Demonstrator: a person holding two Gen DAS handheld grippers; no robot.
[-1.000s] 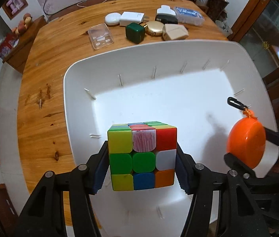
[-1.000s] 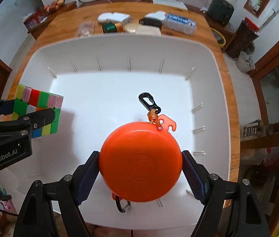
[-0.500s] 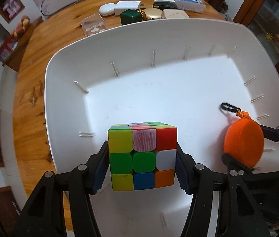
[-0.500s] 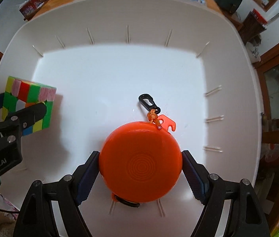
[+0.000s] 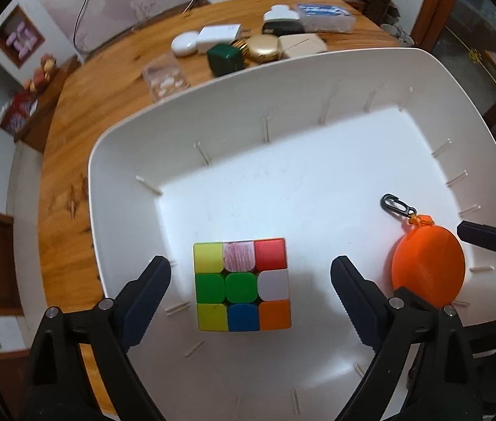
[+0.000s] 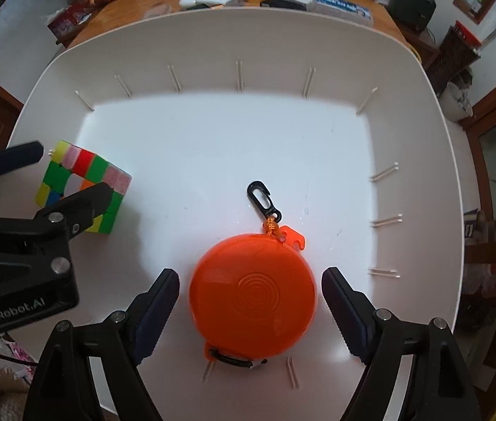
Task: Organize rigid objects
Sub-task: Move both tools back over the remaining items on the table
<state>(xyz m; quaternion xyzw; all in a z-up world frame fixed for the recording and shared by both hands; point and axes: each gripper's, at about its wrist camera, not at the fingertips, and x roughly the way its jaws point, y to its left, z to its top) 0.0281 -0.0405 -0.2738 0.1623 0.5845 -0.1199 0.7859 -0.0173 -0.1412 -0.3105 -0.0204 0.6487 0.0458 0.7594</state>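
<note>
Orange case (image 6: 253,293) lies flat, clip (image 6: 263,198) pointing away

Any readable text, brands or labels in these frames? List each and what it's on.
"GenRobot.AI": white lettering on the body of the left hand-held gripper, seen in the right wrist view.
Print on the blue-topped box on the wooden table: too blurred to read.
Rubik's cube and orange case: no text, only an embossed ring pattern on the case.
</note>
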